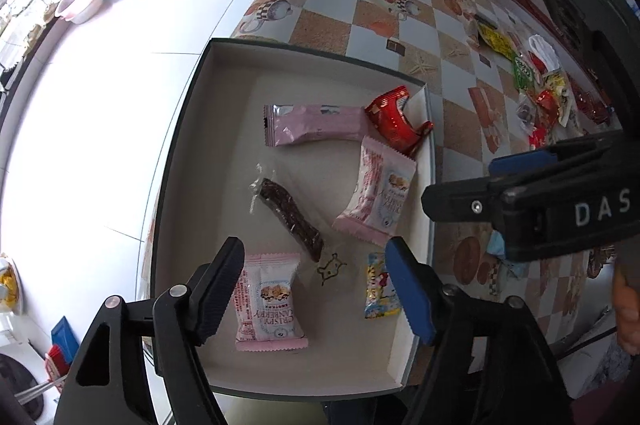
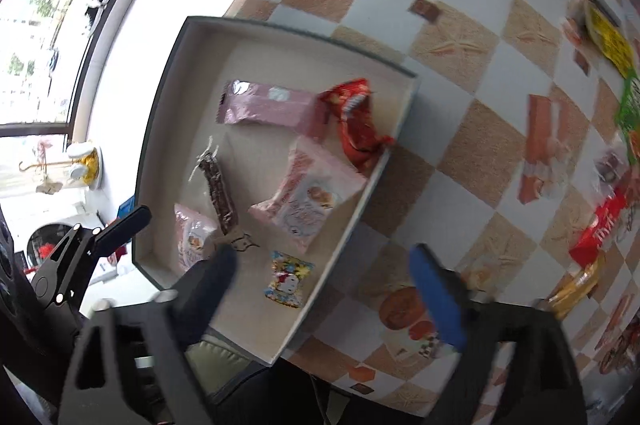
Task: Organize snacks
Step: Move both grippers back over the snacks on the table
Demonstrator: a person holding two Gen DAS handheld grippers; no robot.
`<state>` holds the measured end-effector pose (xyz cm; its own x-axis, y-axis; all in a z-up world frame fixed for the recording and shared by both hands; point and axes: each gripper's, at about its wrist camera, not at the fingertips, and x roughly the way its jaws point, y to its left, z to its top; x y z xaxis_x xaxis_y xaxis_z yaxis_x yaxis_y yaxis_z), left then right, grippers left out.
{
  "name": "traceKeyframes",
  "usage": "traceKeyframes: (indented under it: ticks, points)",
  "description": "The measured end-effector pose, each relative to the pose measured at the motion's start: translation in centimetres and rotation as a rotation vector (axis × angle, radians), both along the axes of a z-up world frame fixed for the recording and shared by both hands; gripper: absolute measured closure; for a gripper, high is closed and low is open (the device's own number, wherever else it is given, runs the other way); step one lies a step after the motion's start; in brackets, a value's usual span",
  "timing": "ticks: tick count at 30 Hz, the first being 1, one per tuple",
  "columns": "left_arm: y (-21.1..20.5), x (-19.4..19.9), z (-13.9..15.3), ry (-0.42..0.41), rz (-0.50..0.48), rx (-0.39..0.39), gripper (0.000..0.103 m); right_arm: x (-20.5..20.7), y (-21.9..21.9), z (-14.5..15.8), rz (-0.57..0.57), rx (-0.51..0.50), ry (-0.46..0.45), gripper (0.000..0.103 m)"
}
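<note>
Inside, the shallow cardboard box (image 1: 224,73) – pale walls, dark rim – holds glossy, crinkled wrappers: a long pink bar (image 1: 316,124), a red foil packet (image 1: 394,121) propped on the far wall, a dark bar (image 1: 292,219) in clear film, and two pink cranberry packets (image 1: 269,301) (image 1: 378,193). The left gripper (image 1: 316,289) points steeply down into the box, jaws apart, one cranberry packet lying loose between them. The right gripper (image 2: 324,289) straddles the box wall, jaws wide, a small cartoon candy (image 2: 288,279) below.
</note>
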<state>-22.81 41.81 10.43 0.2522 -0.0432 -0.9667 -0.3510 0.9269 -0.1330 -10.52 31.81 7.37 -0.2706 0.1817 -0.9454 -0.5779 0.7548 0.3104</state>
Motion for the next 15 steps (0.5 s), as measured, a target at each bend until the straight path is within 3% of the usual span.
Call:
traceKeyframes:
  ticks: [4, 11, 15]
  points:
    - [-0.3, 1.2, 2.7, -0.110, 0.044, -0.010, 0.024, 1.4, -3.4, 0.1, -0.101, -0.037, -0.009, 0.009]
    - [-3.0, 5.0, 13.1, -0.447, 0.056, 0.135, 0.019, 2.9, -8.5, 0.3, -0.276, -0.073, -0.021, 0.009]
    - [-5.8, 7.5, 18.1, -0.552, 0.046, 0.234, 0.012, 2.8, -9.6, 0.7, -0.322, -0.062, -0.029, 0.009]
